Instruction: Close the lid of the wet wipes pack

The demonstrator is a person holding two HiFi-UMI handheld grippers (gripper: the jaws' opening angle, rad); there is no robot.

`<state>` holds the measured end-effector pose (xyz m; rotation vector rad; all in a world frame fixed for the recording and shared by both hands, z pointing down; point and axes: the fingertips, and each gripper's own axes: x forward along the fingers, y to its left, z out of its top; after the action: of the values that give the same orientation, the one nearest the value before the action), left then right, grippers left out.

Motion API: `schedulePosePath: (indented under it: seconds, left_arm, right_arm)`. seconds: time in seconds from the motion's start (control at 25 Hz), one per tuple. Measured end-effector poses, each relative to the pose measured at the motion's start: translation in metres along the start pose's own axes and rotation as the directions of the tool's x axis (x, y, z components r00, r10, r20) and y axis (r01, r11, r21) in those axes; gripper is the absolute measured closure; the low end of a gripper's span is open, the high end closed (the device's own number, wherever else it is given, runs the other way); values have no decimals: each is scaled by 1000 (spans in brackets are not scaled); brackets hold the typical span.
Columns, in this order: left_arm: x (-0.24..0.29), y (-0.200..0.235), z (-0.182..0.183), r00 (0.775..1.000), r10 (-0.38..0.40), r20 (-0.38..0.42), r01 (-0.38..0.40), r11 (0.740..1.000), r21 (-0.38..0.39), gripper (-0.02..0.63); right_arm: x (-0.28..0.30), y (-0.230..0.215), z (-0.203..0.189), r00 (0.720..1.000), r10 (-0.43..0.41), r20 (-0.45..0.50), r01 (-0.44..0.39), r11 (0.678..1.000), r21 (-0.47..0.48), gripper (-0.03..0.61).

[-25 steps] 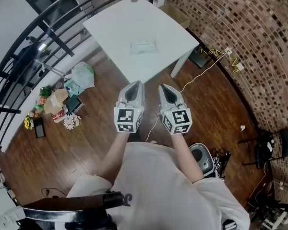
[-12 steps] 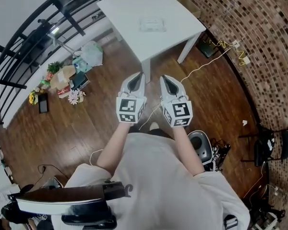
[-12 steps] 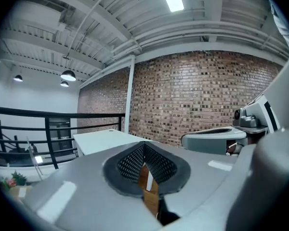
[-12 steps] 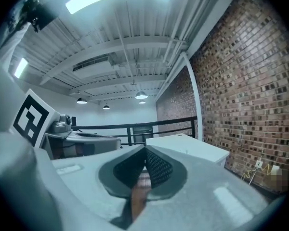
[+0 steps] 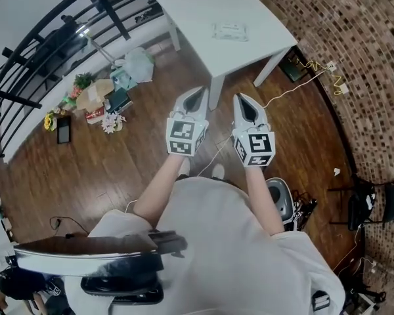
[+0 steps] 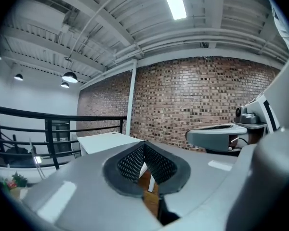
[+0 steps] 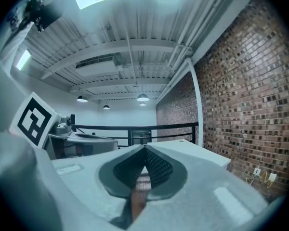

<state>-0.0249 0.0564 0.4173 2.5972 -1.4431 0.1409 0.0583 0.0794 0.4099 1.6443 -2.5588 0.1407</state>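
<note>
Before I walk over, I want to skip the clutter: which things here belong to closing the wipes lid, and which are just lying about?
Job: wet wipes pack, white table, left gripper, right gripper, both shut and empty.
Lying about: bags by the railing, black chair.

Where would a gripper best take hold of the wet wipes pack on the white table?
Likely from above, across its narrower width: the wet wipes pack lies flat on the table, so only its top and thin sides are exposed. Finer detail is too small to make out from here.
</note>
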Motion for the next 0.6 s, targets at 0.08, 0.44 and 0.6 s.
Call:
schedulePosePath:
  seconds: [0.08, 0.44, 0.6]
  left_arm:
    - [-3, 8, -2, 1000, 0, -4, 0, 1000, -8, 598]
    - [-19, 27, -12, 999, -29, -32, 29, 1000, -6, 598]
    - [-17, 33, -8, 1000, -21, -19, 21, 1000, -10, 598]
  right_arm:
    - [3, 13, -2, 1000, 12, -7, -12, 1000, -25, 589]
    - [16, 36, 11, 998, -53, 42, 55, 998, -44, 589]
    - [22, 36, 5, 998, -59, 20, 60, 997, -40, 589]
